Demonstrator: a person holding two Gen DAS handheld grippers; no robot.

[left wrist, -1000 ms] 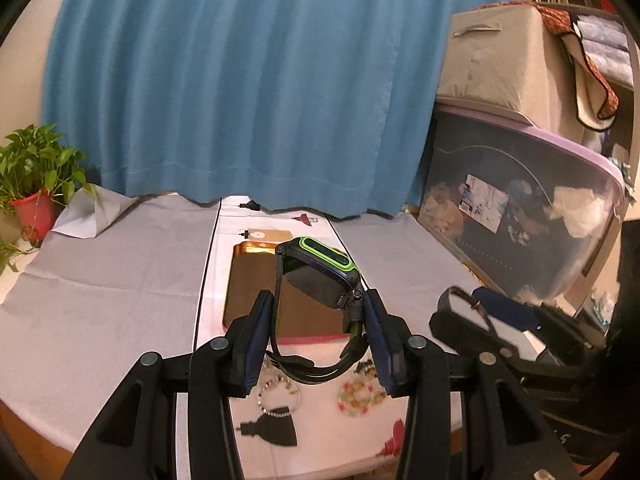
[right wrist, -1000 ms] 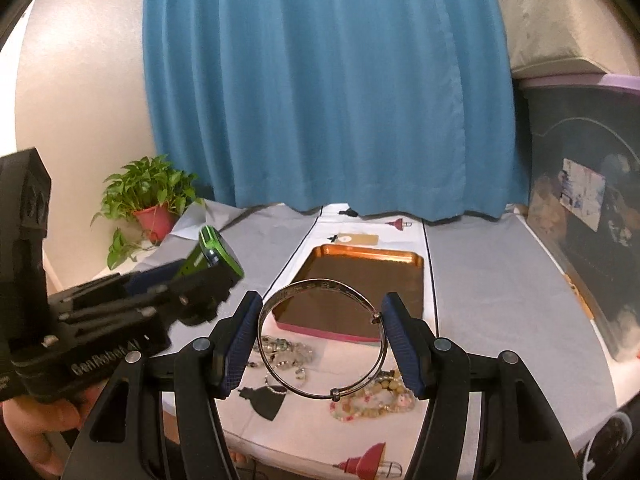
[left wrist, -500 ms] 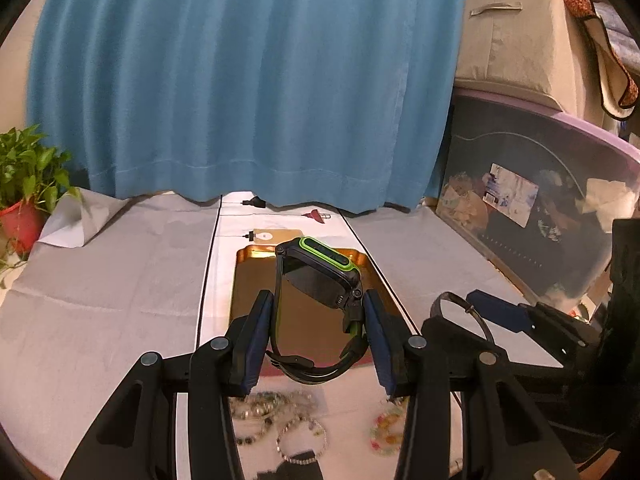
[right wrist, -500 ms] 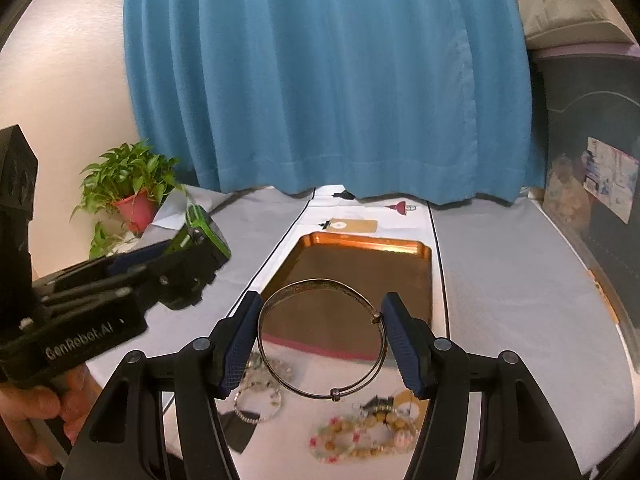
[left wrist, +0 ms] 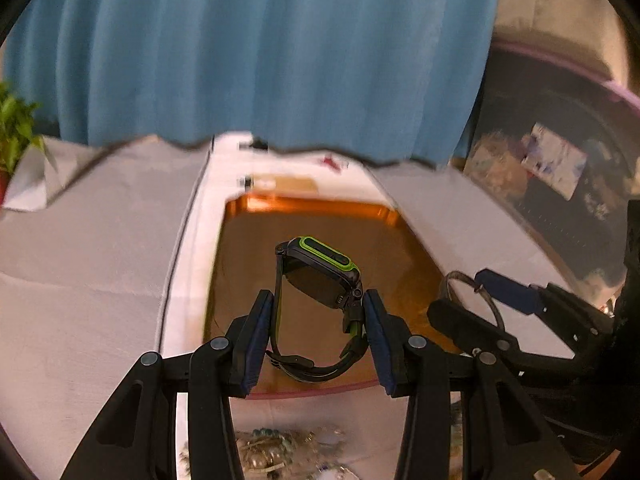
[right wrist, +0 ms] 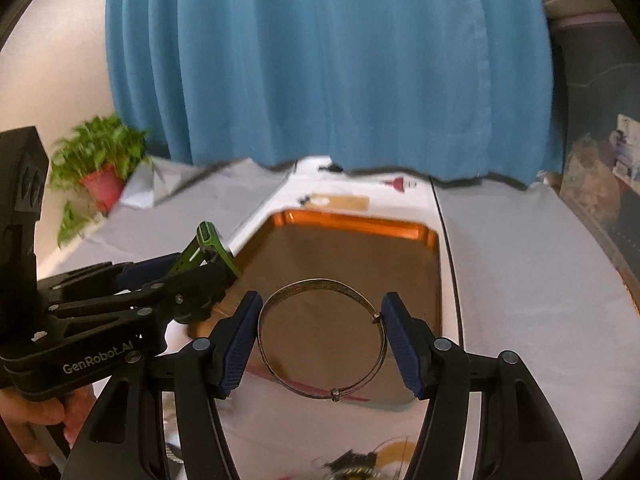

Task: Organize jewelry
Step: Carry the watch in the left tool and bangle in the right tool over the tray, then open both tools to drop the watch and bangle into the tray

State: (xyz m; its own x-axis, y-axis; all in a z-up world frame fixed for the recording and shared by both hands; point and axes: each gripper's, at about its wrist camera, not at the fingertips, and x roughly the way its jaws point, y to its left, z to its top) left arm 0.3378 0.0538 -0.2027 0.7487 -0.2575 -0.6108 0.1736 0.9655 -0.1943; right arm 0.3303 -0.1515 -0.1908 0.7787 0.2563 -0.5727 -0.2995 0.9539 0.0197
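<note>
My left gripper is shut on a black and green smartwatch and holds it over the near half of the copper tray. My right gripper is shut on a thin silver bangle and holds it over the same tray. In the right wrist view the left gripper and the watch are at the left. In the left wrist view the right gripper with the bangle is at the right.
Loose bead bracelets lie on the white cloth in front of the tray. A tan tag and a small red item lie behind it. A potted plant stands far left, a dark storage bin at right.
Both grippers have moved forward and lower, from above the loose bracelets to over the tray. Each still holds its item.
</note>
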